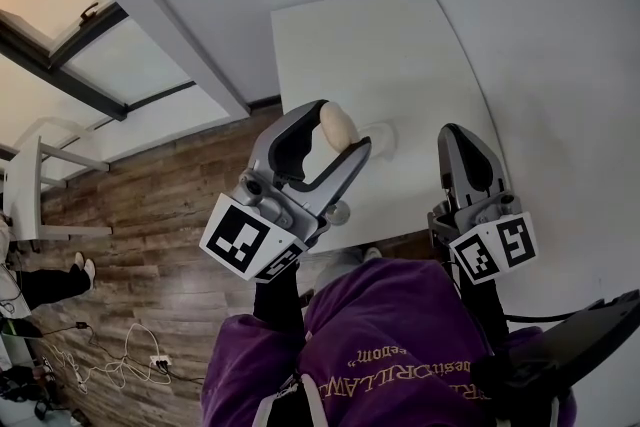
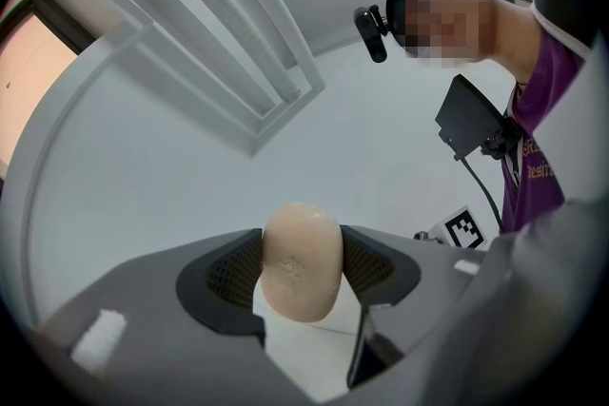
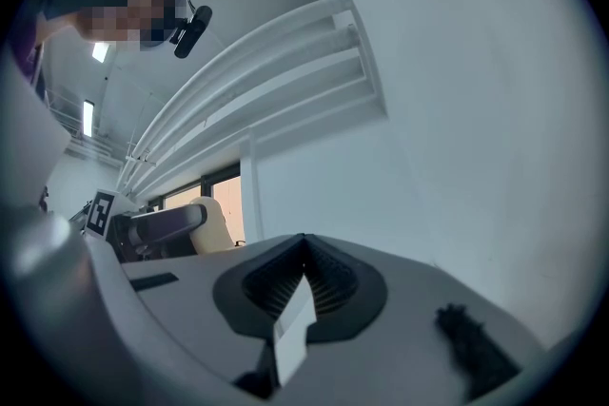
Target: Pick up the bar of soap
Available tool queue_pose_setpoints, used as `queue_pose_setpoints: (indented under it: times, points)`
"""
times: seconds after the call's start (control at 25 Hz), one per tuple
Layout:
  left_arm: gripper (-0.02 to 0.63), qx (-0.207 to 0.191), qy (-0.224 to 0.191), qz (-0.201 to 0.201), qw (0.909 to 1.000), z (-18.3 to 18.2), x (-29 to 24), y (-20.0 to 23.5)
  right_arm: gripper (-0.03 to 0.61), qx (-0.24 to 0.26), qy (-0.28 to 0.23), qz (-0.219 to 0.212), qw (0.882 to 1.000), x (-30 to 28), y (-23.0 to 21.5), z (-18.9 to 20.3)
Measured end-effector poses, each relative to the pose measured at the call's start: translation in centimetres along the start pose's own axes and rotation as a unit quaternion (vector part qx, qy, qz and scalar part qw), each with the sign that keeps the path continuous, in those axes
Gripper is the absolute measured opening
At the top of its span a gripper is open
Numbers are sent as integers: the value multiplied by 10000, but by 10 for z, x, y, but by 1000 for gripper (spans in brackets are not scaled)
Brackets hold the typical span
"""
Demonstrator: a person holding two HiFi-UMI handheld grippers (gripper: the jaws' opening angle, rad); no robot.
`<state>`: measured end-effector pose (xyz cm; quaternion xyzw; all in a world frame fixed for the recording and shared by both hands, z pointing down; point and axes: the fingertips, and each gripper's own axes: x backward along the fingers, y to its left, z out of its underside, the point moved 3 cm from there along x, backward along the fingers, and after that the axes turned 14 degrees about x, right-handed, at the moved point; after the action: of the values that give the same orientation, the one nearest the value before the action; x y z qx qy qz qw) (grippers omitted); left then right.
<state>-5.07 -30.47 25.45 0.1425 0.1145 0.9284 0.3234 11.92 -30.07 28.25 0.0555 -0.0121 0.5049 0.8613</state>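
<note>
Above the white table (image 1: 400,45) the left gripper (image 1: 337,129) clamps the bar of soap (image 2: 303,261), the right gripper (image 1: 456,137) closed on nothing; the slick, rounded bar could squirt out.

Interior room, plainly fitted; I cannot tell a home from an office or a test room. Ahead of my left gripper (image 1: 338,127) and right gripper (image 1: 455,137) I see a small white table (image 1: 400,45) against a bare white wall (image 1: 560,35). Left of the left gripper runs a wood-plank floor (image 1: 150,205). Farther left stand a dark-framed window (image 1: 60,25) and a white stand (image 1: 30,185), with loose cables (image 1: 125,355) on the planks. Beyond the left gripper's tips, white beams (image 2: 238,62) run overhead.
</note>
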Motion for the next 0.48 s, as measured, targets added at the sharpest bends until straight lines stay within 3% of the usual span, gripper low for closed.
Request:
queue_pose_setpoints:
  times: [0.48]
  points:
    - [256, 38, 5, 76, 10000, 4, -1, -3, 9, 63, 72, 3, 10000, 3, 0, 1]
